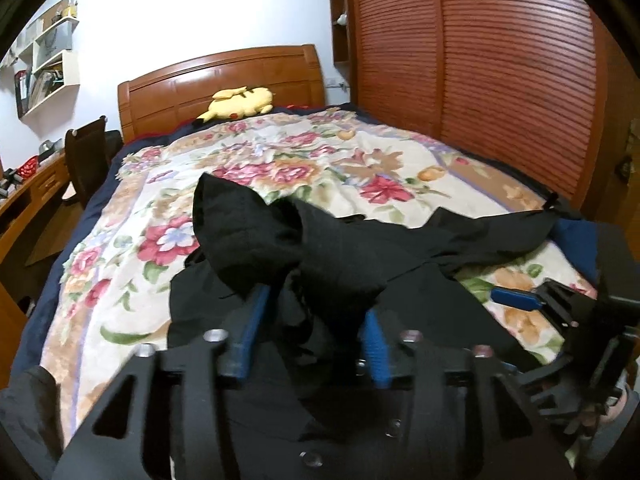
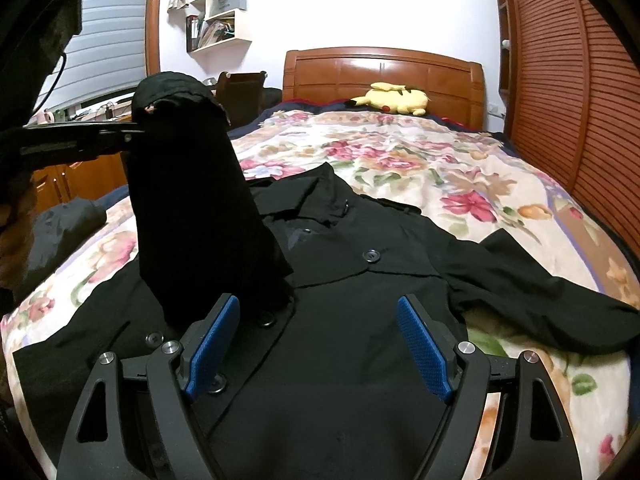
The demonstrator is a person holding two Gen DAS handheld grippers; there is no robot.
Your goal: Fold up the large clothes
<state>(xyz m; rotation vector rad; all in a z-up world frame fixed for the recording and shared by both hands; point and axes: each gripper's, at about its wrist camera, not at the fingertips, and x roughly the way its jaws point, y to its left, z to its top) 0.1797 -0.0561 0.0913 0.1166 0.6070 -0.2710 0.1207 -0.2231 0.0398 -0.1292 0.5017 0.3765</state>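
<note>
One sleeve (image 2: 192,200) of the black coat (image 2: 340,340) on the bed (image 2: 500,184) stood lifted, pinched in your left gripper (image 1: 308,304); its length ran up and left of your right gripper (image 2: 320,344), which hovered spread over the buttoned front.

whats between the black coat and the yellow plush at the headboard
Only bare floral blanket lies between the black coat and the yellow plush; nothing else sits on that stretch. The right wrist view shows it best.

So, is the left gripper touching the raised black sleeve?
Touching. In the right wrist view the left gripper clamps the raised sleeve near its cuff; in the left wrist view the cloth drapes over its fingers.
</note>
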